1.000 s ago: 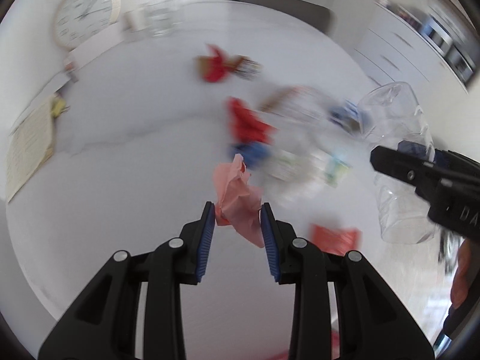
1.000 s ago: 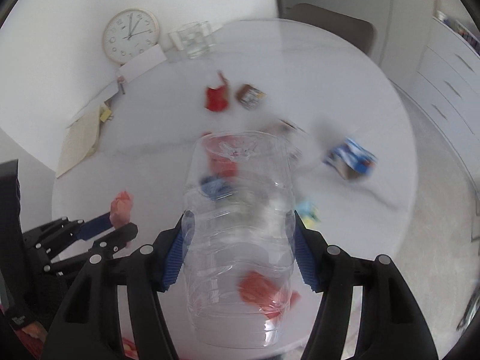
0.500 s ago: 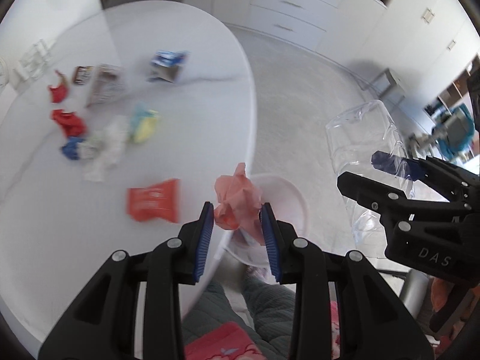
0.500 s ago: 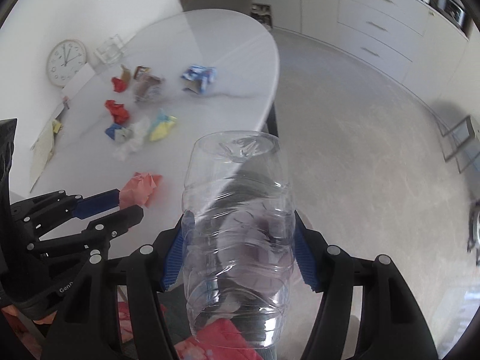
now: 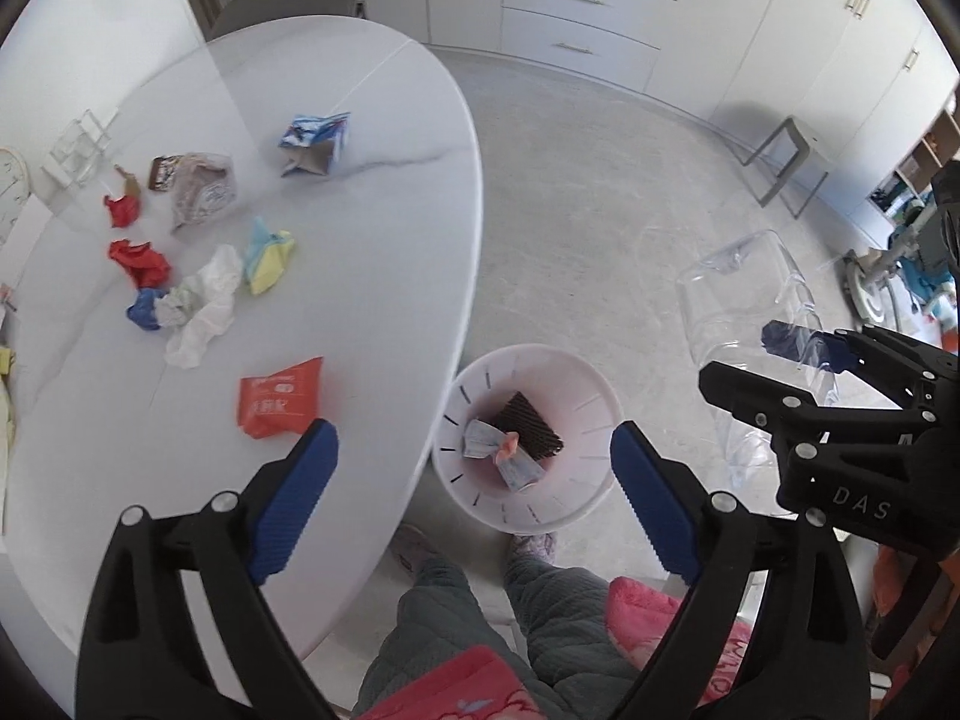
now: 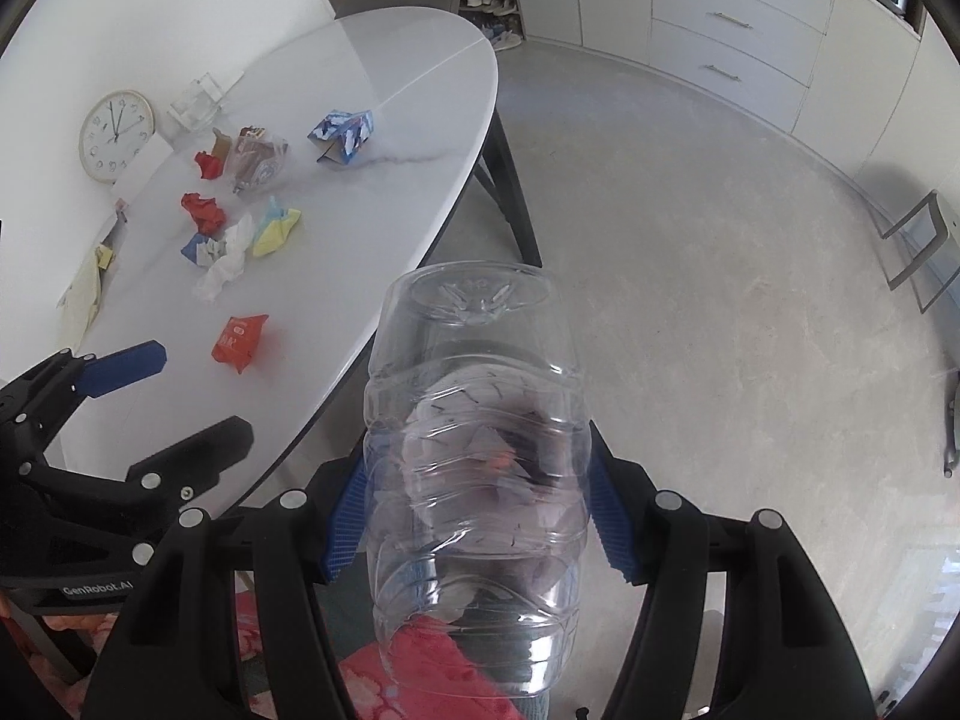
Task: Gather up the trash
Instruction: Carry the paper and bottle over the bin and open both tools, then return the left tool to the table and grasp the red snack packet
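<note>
My left gripper (image 5: 474, 468) is open and empty, above a white bin (image 5: 591, 414) on the floor beside the table. In the bin lie a pink scrap (image 5: 507, 444), crumpled paper and a dark wrapper. My right gripper (image 6: 474, 516) is shut on a clear plastic bottle (image 6: 474, 420), held over the floor right of the bin; the bottle also shows in the left wrist view (image 5: 750, 300). On the white table (image 5: 360, 300) lie an orange packet (image 5: 279, 399), white tissue (image 5: 204, 312), red wads (image 5: 141, 261), a yellow scrap (image 5: 267, 252) and a blue carton (image 5: 315, 144).
A person's legs (image 5: 480, 618) and pink cloth are below the bin. A wall clock (image 6: 114, 135) and clear holder (image 6: 198, 99) stand at the table's far side. Cabinets (image 6: 732, 18) line the back wall; a stool (image 6: 918, 246) stands at the right.
Both grippers swung from over the table to the bin at its edge. My left gripper opened and the pink scrap it held now lies in the bin.
</note>
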A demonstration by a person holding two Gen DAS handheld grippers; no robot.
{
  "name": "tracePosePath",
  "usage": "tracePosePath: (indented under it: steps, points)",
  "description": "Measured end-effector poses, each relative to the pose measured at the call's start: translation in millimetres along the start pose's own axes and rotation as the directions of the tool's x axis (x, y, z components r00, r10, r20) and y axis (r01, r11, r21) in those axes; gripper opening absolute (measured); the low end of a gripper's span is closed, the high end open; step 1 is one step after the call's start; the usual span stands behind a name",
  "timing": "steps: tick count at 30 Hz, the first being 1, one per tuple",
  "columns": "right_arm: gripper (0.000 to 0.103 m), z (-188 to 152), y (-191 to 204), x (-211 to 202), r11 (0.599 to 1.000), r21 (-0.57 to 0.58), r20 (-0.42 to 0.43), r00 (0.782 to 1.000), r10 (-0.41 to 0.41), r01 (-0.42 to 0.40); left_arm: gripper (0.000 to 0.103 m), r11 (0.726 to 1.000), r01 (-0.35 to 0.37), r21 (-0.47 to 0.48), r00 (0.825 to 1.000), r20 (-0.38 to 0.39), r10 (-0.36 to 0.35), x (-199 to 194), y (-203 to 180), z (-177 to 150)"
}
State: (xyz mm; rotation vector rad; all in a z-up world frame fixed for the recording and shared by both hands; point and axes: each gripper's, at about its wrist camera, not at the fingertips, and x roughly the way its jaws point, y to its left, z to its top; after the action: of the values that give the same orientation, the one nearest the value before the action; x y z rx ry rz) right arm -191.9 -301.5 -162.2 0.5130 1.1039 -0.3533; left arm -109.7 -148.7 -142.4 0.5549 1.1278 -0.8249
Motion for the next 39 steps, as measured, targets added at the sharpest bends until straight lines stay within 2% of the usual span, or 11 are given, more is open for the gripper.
tracePosePath:
  steps: [7, 13, 15, 16, 17, 25, 32, 34, 36, 38, 39]
  points:
    - [0.065, 2, 7, 6, 1.000, -0.015, -0.007, 1.000, -0.007, 0.007, 0.089, 0.996, -0.037, -0.080, 0.999, -0.010, 0.036, -1, 30, -4]
    - [0.065, 2, 12, 24, 1.000, -0.019, -0.042, 0.999, -0.010, 0.010, 0.090, 0.984, -0.103, -0.145, 0.995, -0.006, 0.103, -3, 68, -9]
    - [0.079, 2, 12, 34, 1.000, -0.001, -0.067, 0.998, -0.003, 0.003, 0.090, 0.979, -0.111, -0.169, 0.994, -0.011, 0.111, -3, 83, -13]
    - [0.090, 2, 12, 37, 1.000, 0.013, -0.075, 0.997, -0.009, 0.010, 0.090, 0.978, -0.113, -0.177, 0.994, -0.012, 0.113, -3, 89, -14]
    - [0.094, 2, 12, 38, 1.000, 0.020, -0.079, 0.997, -0.015, 0.017, 0.090, 0.976, -0.117, -0.185, 0.993, -0.014, 0.116, -3, 95, -16]
    - [0.099, 12, 13, 39, 0.998, 0.059, -0.070, 0.997, -0.024, 0.028, 0.090, 0.952, -0.116, -0.283, 0.993, -0.048, 0.107, -1, 138, -32]
    - [0.100, 17, 24, 44, 0.999, 0.042, -0.076, 0.997, -0.018, 0.021, 0.090, 0.946, -0.086, -0.313, 0.996, -0.063, 0.070, 10, 144, -33]
    - [0.100, 19, 28, 45, 0.999, 0.028, -0.079, 0.997, -0.018, 0.020, 0.090, 0.938, -0.074, -0.339, 0.995, -0.084, 0.048, 19, 144, -32]
    - [0.100, 22, 32, 46, 1.000, 0.016, -0.077, 0.997, -0.017, 0.019, 0.090, 0.918, -0.051, -0.392, 0.994, -0.106, 0.009, 29, 145, -31]
    - [0.100, 29, 35, 47, 1.000, -0.010, -0.075, 0.997, -0.018, 0.017, 0.090, 0.888, -0.030, -0.459, 0.992, -0.124, -0.030, 38, 148, -28]
    - [0.100, 32, 37, 48, 1.000, -0.022, -0.073, 0.997, -0.019, 0.018, 0.090, 0.862, -0.018, -0.507, 0.990, -0.129, -0.056, 45, 151, -26]
